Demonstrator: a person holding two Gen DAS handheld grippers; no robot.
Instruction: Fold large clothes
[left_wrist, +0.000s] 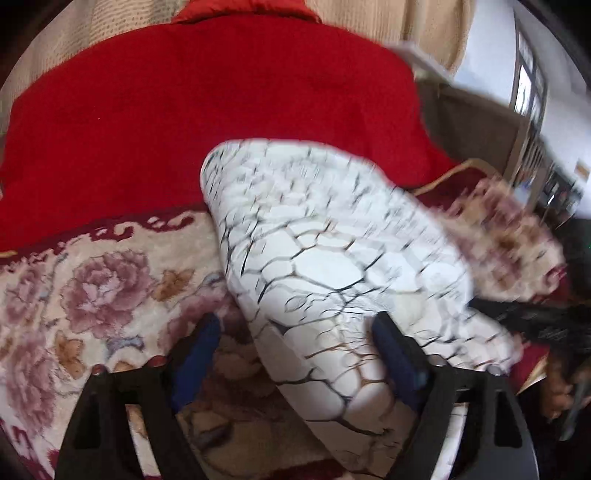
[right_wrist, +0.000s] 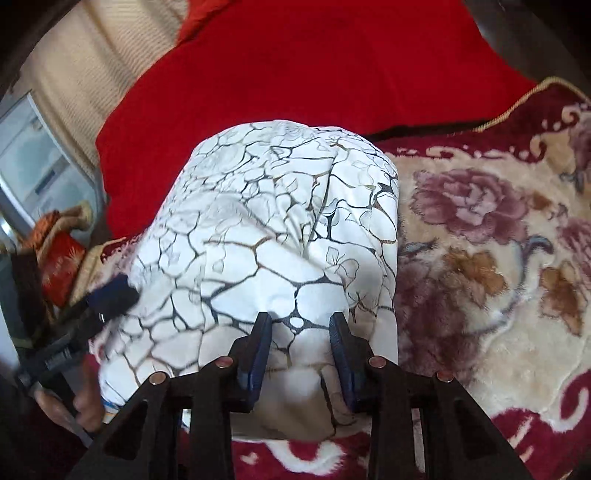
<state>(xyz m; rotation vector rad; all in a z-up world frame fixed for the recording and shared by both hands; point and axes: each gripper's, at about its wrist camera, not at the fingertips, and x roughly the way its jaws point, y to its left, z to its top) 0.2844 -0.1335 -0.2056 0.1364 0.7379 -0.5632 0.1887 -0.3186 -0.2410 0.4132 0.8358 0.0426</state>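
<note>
Left wrist view: white garment (left_wrist: 332, 258) with a dark crackle print, folded into a long bundle, lying on a floral plush blanket (left_wrist: 92, 288) of cream, pink and maroon. Beyond the garment, a plain red cloth (left_wrist: 184, 110); past that, a beige curtain (left_wrist: 424, 26).

Left tongs (left_wrist: 295, 347): jaws wide apart, blue pads clear of each other. The garment's near end runs between them, against the right-hand pad; neither pad visibly presses on it, though the picture is blurred. The left-hand pad hangs over bare blanket beside the garment.

Right wrist view: same garment (right_wrist: 266, 236), same blanket (right_wrist: 480, 258) to its right and under it, red cloth (right_wrist: 295, 74) beyond it.

Right tongs (right_wrist: 301, 325): jaws partly open, parted over the garment's near end, with white fabric showing in the gap; no pinch visible, nothing held.

Left of the garment in this view: the left tongs' blue pad (right_wrist: 112, 291) at its edge, with a hand (right_wrist: 74, 402) on the handle below.
</note>
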